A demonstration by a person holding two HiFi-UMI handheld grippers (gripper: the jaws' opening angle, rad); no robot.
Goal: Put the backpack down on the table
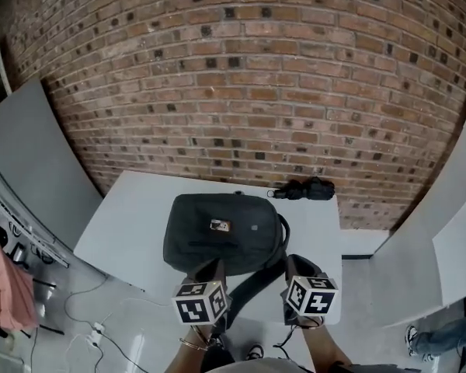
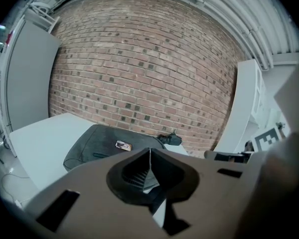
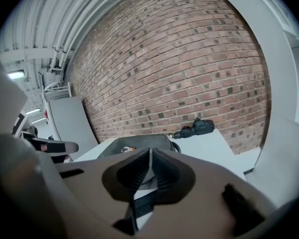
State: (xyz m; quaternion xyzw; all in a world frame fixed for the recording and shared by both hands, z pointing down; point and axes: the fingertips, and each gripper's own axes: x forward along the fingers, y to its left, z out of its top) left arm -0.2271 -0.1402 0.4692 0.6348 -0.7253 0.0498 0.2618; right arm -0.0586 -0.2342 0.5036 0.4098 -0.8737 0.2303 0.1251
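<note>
Your backpack (image 1: 221, 235) lies flat on the worktop (image 1: 132, 216), about midway between the left and right edges and nearer the far edge than the near one. A small tag (image 1: 219, 225) faces up on its top panel. One strap (image 1: 252, 282) trails from its right side back toward the near edge and passes between your two grippers.

Your left gripper (image 1: 211, 270) hangs over the near edge, just in front of the backpack's near side. In the left gripper view its jaws are clenched tip to tip, and nothing is pinched between them. Your right gripper (image 1: 299, 264) sits beside it, nearer the near right corner, close to the strap's loop. In the right gripper view its jaws are likewise pressed together and empty, and the strap shows below them rather than in their grip.

A folded umbrella (image 1: 307, 189) rests at the far right corner, apart from the backpack. A brick wall (image 1: 233, 76) stands behind the far edge.
</note>
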